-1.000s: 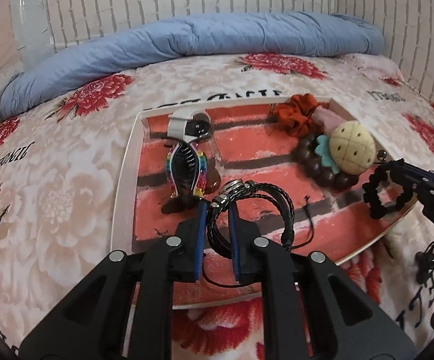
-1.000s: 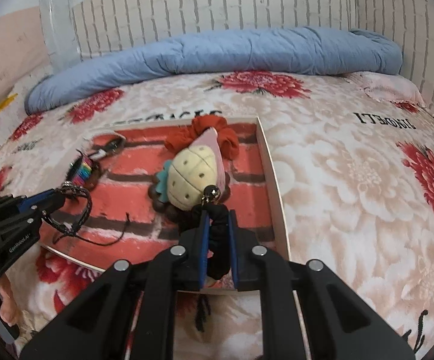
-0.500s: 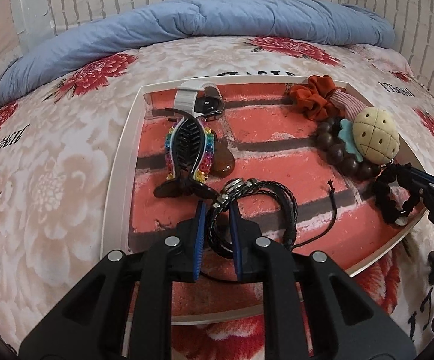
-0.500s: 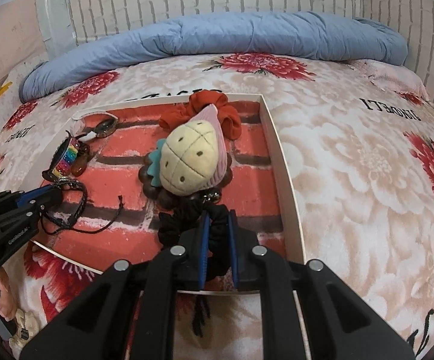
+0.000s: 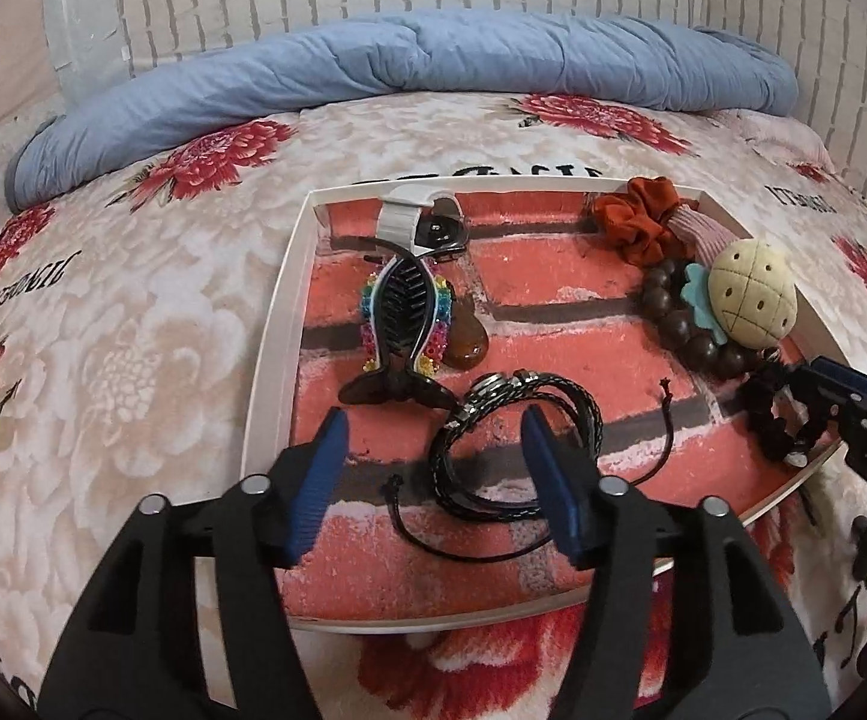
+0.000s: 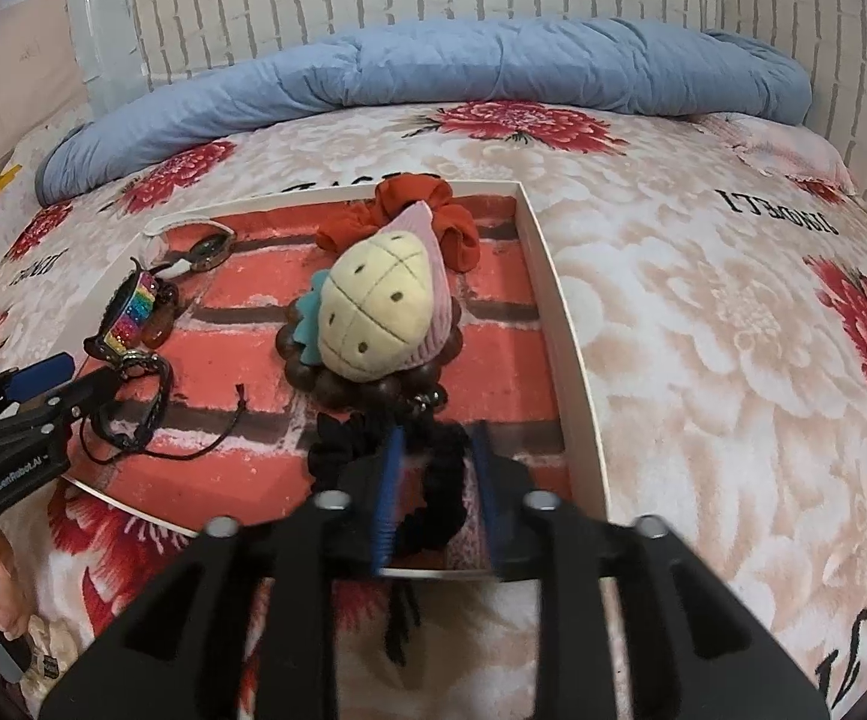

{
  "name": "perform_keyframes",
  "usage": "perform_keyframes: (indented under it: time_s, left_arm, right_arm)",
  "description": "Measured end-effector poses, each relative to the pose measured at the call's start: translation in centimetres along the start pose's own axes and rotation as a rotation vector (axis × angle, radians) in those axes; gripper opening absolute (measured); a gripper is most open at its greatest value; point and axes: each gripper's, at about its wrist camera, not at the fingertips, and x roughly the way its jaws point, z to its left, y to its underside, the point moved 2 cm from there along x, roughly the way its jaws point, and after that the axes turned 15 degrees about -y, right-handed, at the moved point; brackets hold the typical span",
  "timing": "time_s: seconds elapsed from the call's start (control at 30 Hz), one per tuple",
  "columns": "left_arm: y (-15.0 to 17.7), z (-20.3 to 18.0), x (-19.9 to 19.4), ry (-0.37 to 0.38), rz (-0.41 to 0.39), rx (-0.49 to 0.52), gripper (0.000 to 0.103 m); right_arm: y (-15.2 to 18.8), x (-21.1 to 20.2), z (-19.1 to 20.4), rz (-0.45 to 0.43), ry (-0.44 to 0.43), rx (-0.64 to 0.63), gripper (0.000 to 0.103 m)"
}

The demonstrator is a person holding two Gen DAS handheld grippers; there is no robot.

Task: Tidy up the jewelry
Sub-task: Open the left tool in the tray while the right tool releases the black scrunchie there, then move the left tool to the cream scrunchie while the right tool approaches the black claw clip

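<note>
Letting go looks like the current step: the left claw has just been opening, pads off the black braided cord bracelet lying between them in the white brick-print tray. The right claw has just been opening too, a black fabric scrunchie sitting loosely between its pads. Next, I'd guess, back both claws out without snagging cords. The scrunchie's near side is hidden behind the right claw.

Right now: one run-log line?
left tongs: opening, off braided bracelet | right tongs: opening over black scrunchie | both in tray
</note>
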Motion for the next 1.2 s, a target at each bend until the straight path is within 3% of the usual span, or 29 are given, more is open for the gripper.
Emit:
perform_keyframes:
  time_s: [0.33,0.63,1.0,1.2]
  left_arm:
    - [-0.3,0.7,-1.8,-0.001,-0.031,-0.045,0.079]
    - [0.7,1.8,-6.8,-0.028,-0.083,-0.083,0.093]
    - [6.9,3.4,-10.5,-0.081,-0.049,-0.112,0.098]
    - [10.7,3.6,-11.1,-0.051,0.005,-0.133,0.098]
  right_arm:
    - [-0.5,-1.8,0.8,-0.054,0.032,-0.053,0.057]
    - [0.1,-6.8,1.5,-0.131,0.056,-0.066,0.08]
    - [6.3,-11.8,-1.1,-0.135,0.089,-0.031,0.081]
    - [8.0,-12.2,-1.1,-0.126,0.094,-0.029,0.081]
